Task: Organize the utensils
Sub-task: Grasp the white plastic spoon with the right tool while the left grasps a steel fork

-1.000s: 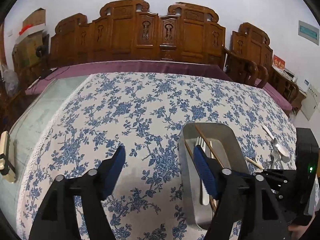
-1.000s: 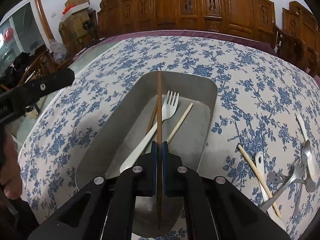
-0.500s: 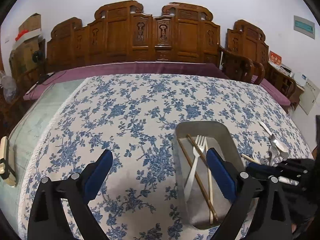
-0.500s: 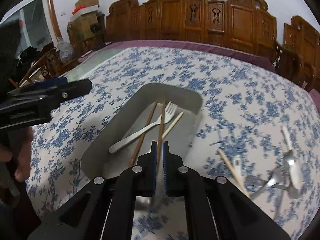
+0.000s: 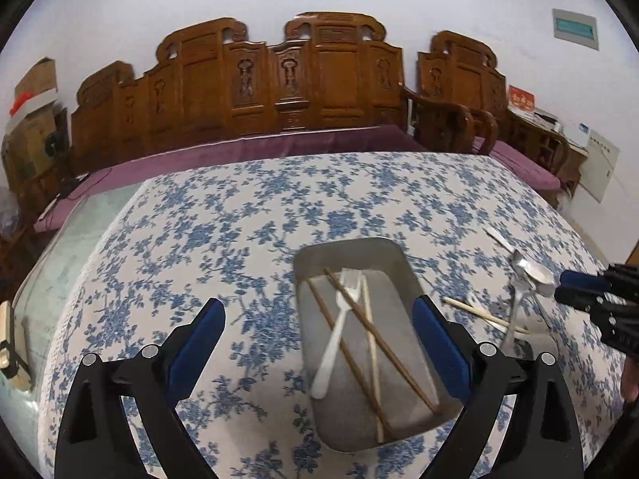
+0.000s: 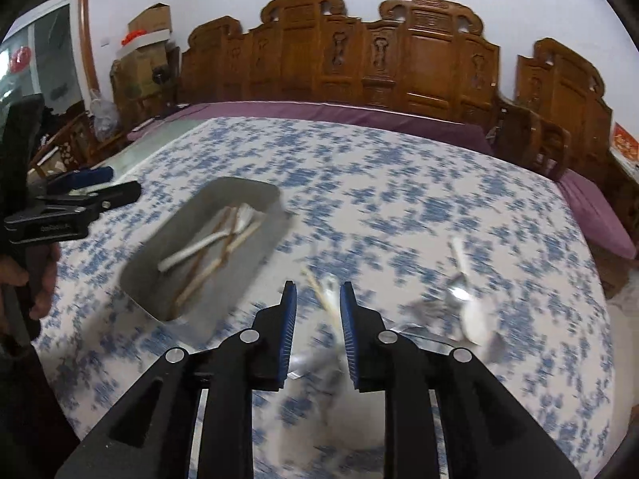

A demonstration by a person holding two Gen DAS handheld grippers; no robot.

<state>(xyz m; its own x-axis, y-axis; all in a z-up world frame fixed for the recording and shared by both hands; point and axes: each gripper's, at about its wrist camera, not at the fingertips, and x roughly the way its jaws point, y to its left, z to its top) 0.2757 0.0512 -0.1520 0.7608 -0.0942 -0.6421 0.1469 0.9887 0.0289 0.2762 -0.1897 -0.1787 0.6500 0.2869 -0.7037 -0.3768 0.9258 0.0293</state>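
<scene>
A: Where's the metal tray (image 5: 413, 279) against the left tongs (image 5: 317, 325)?
B: It lies on the tabletop (image 5: 239, 215) under them, toward the right blue finger (image 5: 437, 345); the jaws are spread wide and nothing is pinched. Inside lie two brown chopsticks (image 5: 383, 339), a pale chopstick (image 5: 373, 363) and a white fork (image 5: 335, 339), crossing each other.
A: And the right tongs (image 6: 317, 311)?
B: They hang above the cloth to the right of the tray, just clear of its near right corner. Their jaws have just been opening, now part-spread with nothing gripped. A pale chopstick (image 6: 317, 289) on the cloth shows through the gap, blurred.
A: The loose cutlery?
B: The metal spoons (image 5: 535, 271) lie in a pile further right, well apart from the tray; in the left view the right tongs' tips sit just beside it.
</scene>
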